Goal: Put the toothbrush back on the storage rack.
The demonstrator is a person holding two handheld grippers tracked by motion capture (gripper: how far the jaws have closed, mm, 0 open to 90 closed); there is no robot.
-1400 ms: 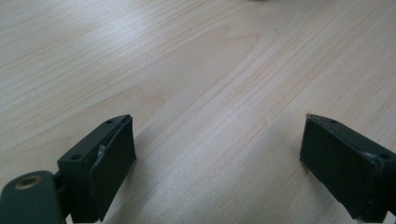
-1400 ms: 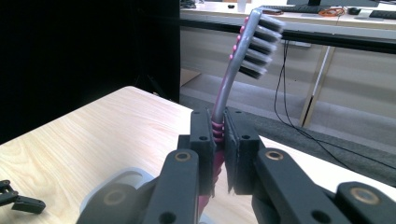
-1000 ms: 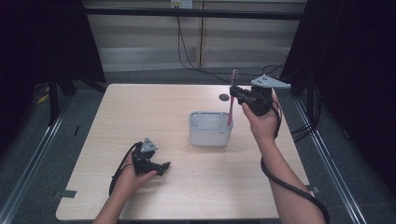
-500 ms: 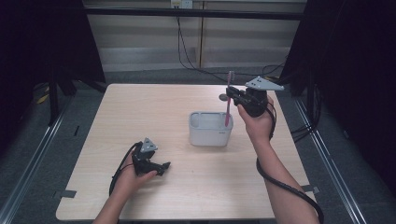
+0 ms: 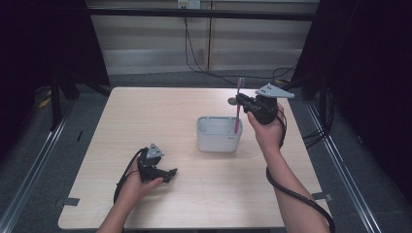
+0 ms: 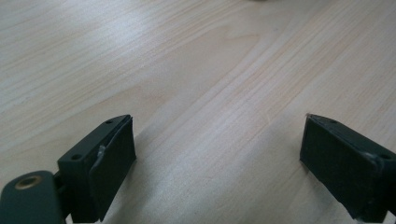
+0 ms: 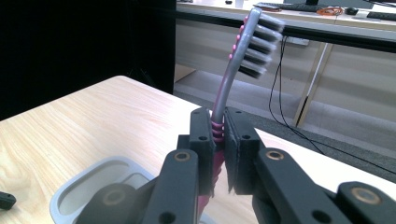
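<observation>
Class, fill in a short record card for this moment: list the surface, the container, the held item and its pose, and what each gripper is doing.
Surface: pale wooden table
Container: grey tray near the table's middle, standing open
Held item: toothbrush, pink and grey
Pose: roughly upright, bristles on top, lower end over the tray
Right gripper: raised above the tray's right side, jaws shut on the toothbrush handle
Left gripper: low at the table's front left, jaws open, nothing between them
Other: small dark object on the table behind the tray, too small to identify
</observation>
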